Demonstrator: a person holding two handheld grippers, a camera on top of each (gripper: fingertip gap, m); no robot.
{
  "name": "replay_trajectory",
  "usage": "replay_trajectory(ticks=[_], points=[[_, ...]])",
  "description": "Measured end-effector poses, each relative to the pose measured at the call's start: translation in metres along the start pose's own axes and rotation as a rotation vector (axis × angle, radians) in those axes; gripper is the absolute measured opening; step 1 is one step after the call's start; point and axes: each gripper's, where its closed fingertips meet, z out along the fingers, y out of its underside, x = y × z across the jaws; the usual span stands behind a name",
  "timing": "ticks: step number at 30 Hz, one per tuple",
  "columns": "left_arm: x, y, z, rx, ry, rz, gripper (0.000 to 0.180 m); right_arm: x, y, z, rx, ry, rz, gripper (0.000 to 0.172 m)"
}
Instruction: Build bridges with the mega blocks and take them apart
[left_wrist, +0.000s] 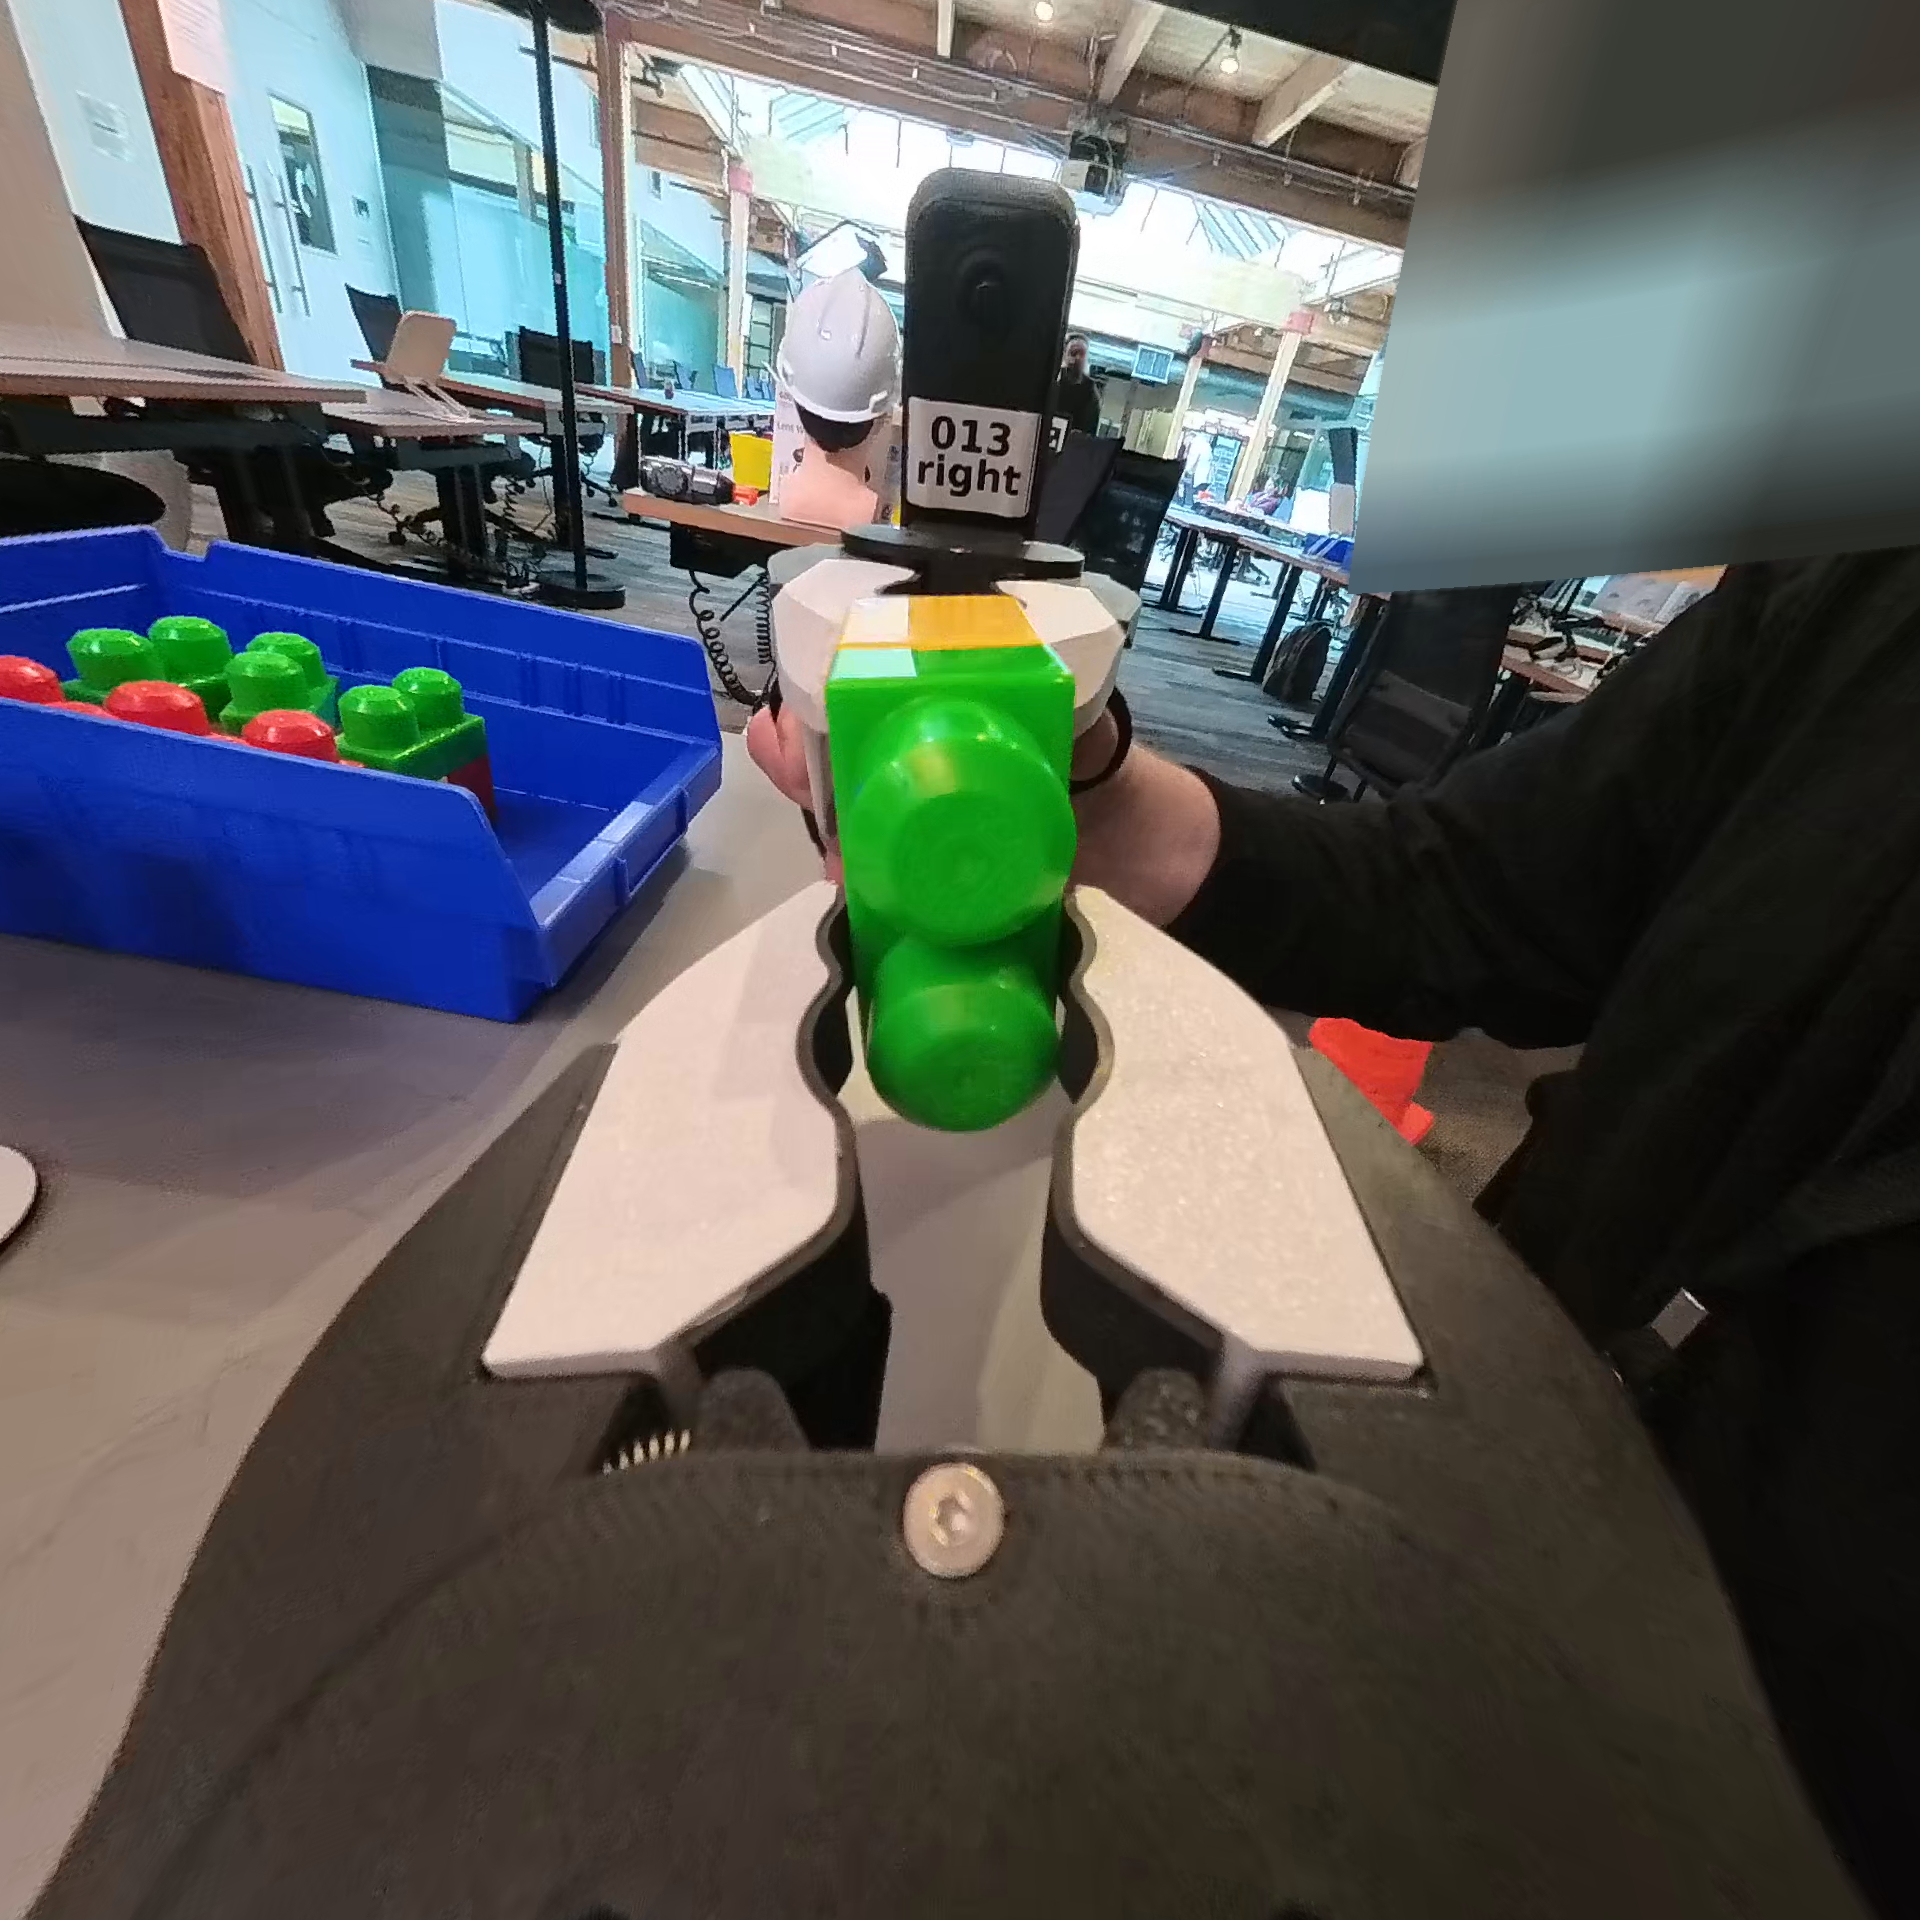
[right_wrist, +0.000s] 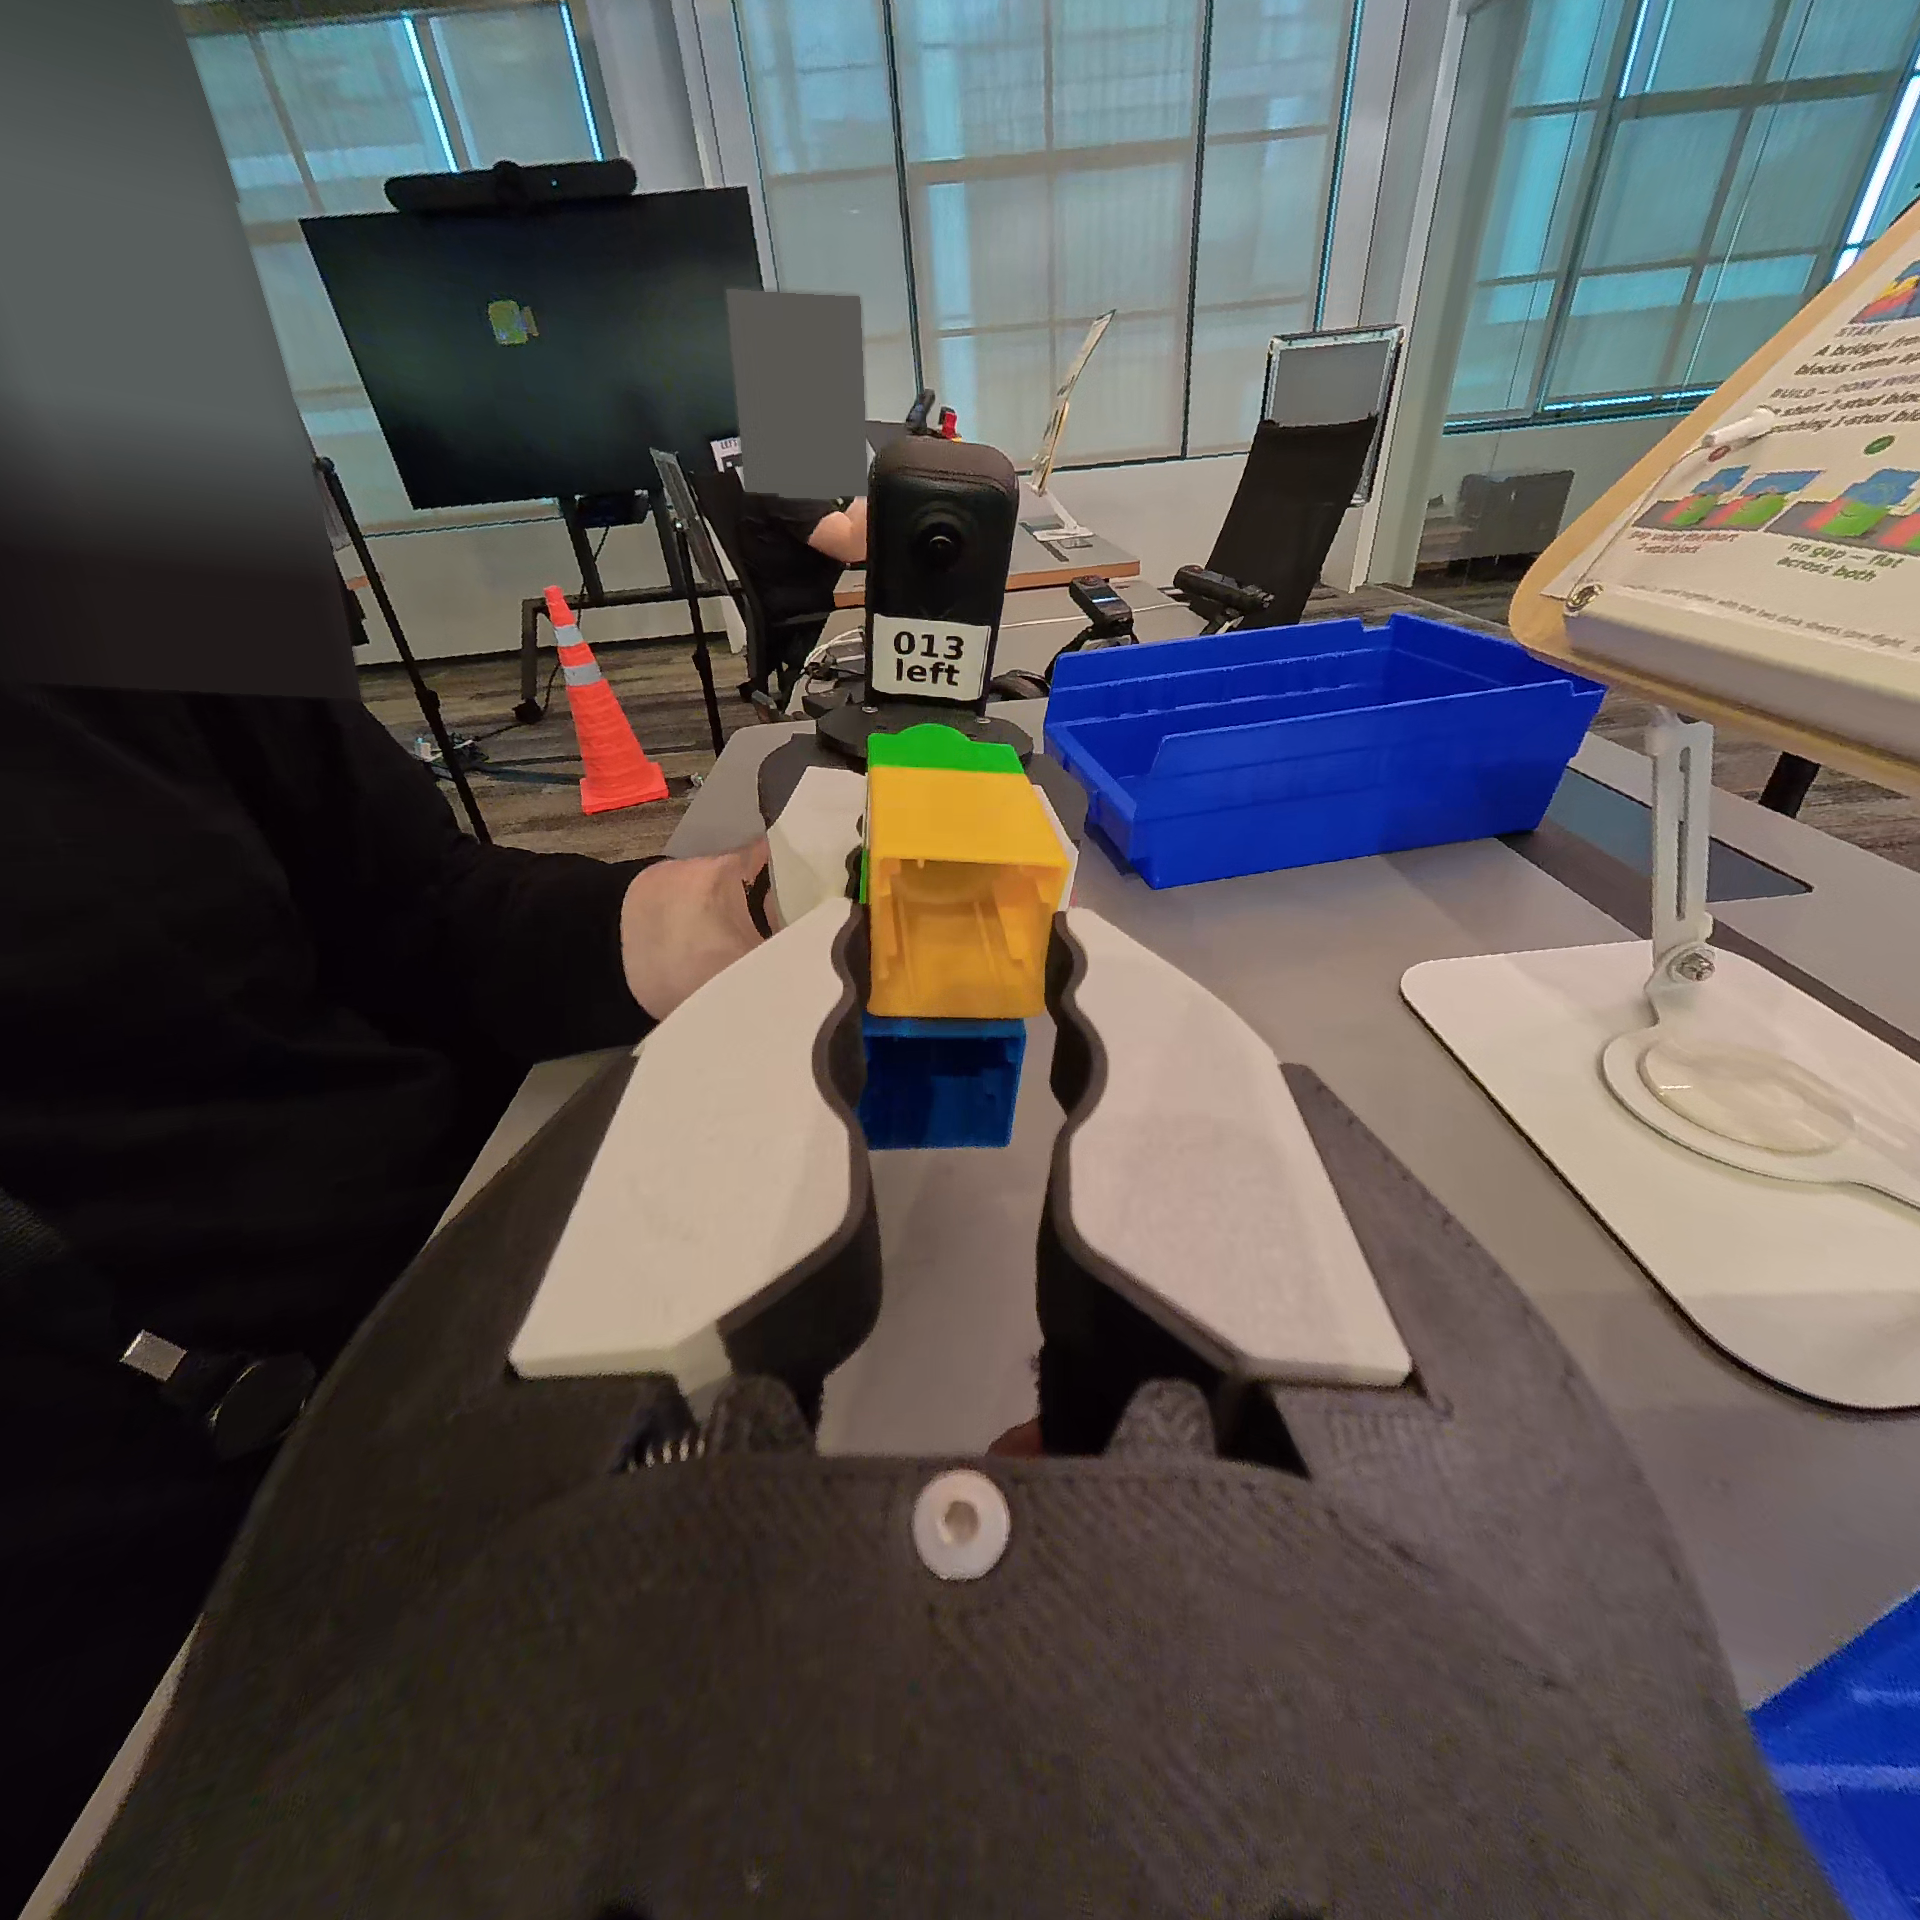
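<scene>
A small bridge of blocks hangs in the air between my two grippers, which face each other. In the left wrist view its green two-stud block (left_wrist: 951, 790) points its studs at the camera. My left gripper (left_wrist: 956, 977) is shut on the lower part of this block. A strip of the yellow block (left_wrist: 971, 621) shows behind it. In the right wrist view my right gripper (right_wrist: 956, 966) is shut on the yellow block (right_wrist: 966, 894), whose hollow underside faces the camera. A blue block (right_wrist: 940, 1091) sits just below it, with the green block (right_wrist: 940, 753) behind.
A blue bin (left_wrist: 312, 862) on the grey table (left_wrist: 208, 1143) holds several green and red blocks; it also shows in the right wrist view (right_wrist: 1330, 790). A white stand base (right_wrist: 1558, 1091) carries an instruction board (right_wrist: 1766, 499) at the right. An orange cone (right_wrist: 603, 727) stands on the floor. Only a small space, under 4 cm, lies between the two pairs of fingers.
</scene>
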Motion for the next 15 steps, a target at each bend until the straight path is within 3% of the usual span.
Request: replay_trajectory(ticks=[5,8,15], points=[[-0.004,-0.002,0.001,0.027,-0.028,-0.015,0.036,0.003,-0.004,0.002,0.029,0.039,0.002,0.034],[-0.007,-0.011,-0.003,0.105,-0.030,-0.066,0.036,0.007,0.003,0.004,-0.015,0.050,0.019,0.052],[-0.007,-0.016,-0.005,0.160,-0.006,-0.111,0.036,0.003,0.008,0.007,-0.013,0.010,0.036,0.035]])
